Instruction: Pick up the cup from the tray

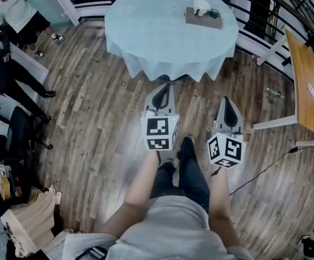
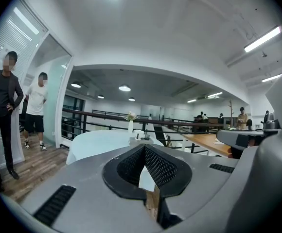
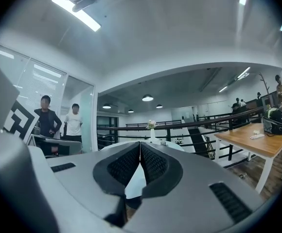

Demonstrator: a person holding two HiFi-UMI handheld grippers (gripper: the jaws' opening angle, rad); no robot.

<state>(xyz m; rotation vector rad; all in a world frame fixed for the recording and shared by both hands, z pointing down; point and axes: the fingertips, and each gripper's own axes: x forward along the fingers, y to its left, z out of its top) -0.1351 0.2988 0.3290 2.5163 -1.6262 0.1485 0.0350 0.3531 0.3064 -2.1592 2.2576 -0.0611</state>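
Left gripper (image 1: 167,86), right gripper (image 1: 227,99): jaws pressed together, empty. Reaching the far cup (image 1: 201,7) on its tray (image 1: 205,19) closed could topple it.

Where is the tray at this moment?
In the head view, the tray lies on the far right part of the round table, with a white cup on it.

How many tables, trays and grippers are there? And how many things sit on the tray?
Tables: 2, the round table and the wooden table
Tray: 1
Things on the tray: 2, a white cup and a small dark vessel
Grippers: 2, the left gripper and the right gripper, both shut and empty
Total: 7
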